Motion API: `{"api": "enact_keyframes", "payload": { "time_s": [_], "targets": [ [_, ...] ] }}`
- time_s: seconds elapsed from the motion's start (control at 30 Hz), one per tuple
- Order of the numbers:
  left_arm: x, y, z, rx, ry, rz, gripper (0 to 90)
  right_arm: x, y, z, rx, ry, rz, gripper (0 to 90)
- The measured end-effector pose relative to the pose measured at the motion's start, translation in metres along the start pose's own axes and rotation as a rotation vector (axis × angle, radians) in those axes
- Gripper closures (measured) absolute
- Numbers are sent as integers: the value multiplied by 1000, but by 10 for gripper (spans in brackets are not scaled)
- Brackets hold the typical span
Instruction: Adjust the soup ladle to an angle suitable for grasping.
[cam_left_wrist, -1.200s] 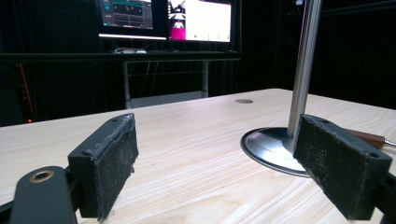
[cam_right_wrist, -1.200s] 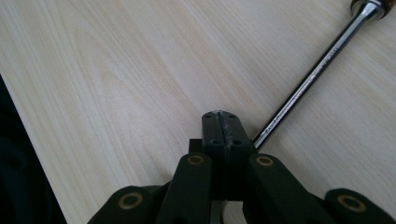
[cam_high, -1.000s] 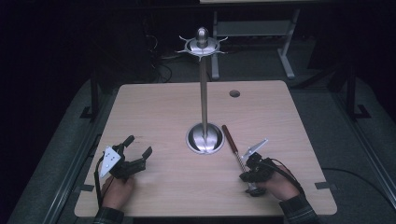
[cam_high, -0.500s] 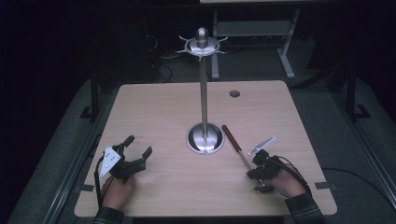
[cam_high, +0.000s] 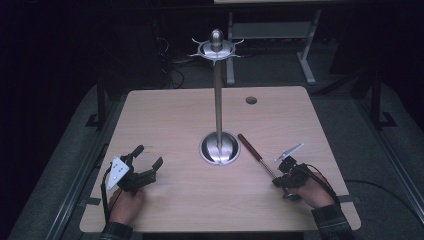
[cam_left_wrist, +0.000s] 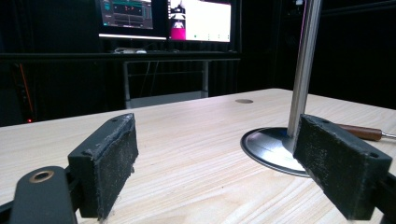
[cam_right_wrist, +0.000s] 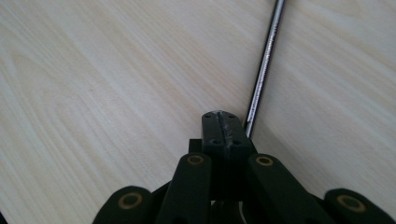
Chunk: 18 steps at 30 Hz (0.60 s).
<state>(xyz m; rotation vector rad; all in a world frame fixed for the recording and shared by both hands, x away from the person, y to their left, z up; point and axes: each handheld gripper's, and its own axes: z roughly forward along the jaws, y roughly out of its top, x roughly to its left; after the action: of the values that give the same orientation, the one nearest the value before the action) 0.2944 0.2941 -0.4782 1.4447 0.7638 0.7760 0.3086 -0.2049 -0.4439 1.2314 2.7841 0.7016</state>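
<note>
Now my right claw (cam_high: 278, 179) is clamped tight, its tip beside the wooden-handled steel rod (cam_high: 254, 150) lying on the pale wood counter (cam_high: 170, 115); my left claw (cam_high: 148, 156) rests wide open.

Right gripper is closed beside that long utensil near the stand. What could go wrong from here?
The right gripper is shut with the utensil's metal shaft beside its tips, not between them, so a lift would likely come up empty. Pushing sideways could roll the utensil against the stand's base. The tall, thin stand might wobble if bumped. The left gripper rests open, too far away to steady anything.
</note>
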Motion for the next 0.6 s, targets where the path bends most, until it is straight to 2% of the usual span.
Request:
{"api": "enact_keyframes", "payload": {
  "time_s": [0.27,0.6],
  "targets": [
    [0,0,0,1,0,-1,132,-14,-2,-4,-7,-20,39,898],
    [0,0,0,1,-2,1,132,-27,2,-5,-4,-56,49,898]
  ]
}}
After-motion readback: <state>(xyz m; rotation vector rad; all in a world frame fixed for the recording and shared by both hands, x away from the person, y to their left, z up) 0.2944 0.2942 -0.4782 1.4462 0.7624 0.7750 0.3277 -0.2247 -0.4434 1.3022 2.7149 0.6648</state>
